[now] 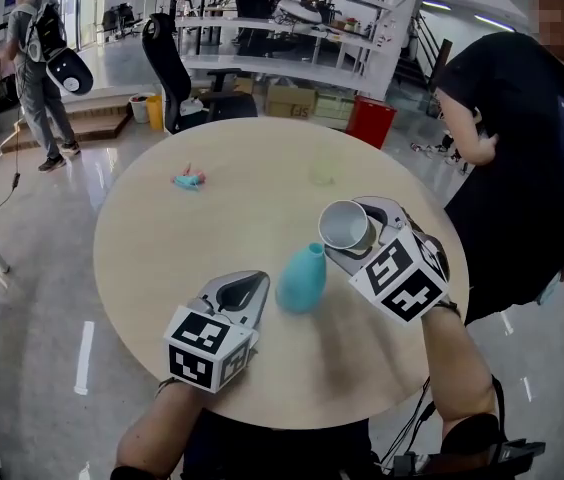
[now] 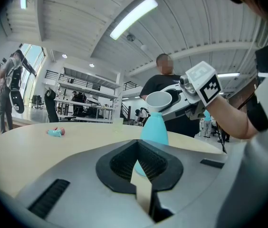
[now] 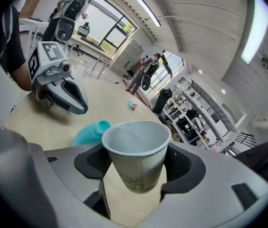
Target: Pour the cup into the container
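Observation:
A teal vase-shaped container (image 1: 302, 278) stands upright on the round wooden table (image 1: 162, 238). My right gripper (image 1: 364, 232) is shut on a white paper cup (image 1: 345, 225), held tilted just up and right of the vase's neck. In the right gripper view the cup (image 3: 136, 148) sits between the jaws of my right gripper (image 3: 135, 175), with the vase (image 3: 90, 132) below left; I cannot make out any contents. My left gripper (image 1: 252, 288) rests shut and holds nothing, just left of the vase. The left gripper view shows my left gripper (image 2: 139, 163), the vase (image 2: 154, 127) and the cup (image 2: 158, 100) ahead of it.
A small teal and pink object (image 1: 189, 179) lies at the far left of the table. A clear cup (image 1: 324, 171) stands at the far side. A person in black (image 1: 522, 158) stands close by the table's right edge. An office chair (image 1: 177, 68) and a red bin (image 1: 372, 121) are beyond.

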Demonstrator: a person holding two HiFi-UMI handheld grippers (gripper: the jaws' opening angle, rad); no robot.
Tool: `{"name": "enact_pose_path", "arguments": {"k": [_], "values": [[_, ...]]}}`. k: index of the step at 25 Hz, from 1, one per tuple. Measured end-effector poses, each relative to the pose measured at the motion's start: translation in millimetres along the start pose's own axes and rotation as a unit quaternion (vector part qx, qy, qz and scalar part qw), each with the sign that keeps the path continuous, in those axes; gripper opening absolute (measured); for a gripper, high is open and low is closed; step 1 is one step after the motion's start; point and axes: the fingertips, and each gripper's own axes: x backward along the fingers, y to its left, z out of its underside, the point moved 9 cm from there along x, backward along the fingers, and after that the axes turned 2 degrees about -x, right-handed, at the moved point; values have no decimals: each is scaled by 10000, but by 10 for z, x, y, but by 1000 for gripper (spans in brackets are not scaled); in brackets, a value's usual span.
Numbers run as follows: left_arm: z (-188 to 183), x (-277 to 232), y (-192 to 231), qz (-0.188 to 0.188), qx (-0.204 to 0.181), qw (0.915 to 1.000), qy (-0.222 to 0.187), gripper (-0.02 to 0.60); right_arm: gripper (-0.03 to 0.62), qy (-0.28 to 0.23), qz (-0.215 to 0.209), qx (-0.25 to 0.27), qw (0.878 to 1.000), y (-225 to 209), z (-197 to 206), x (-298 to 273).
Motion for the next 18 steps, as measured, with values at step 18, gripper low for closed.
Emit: {"name": "enact_pose_path", "arguments": {"k": [18], "values": [[9, 30, -3, 36, 38, 10000, -21, 0, 327, 145, 92, 382, 9991, 41, -83, 37]]}}
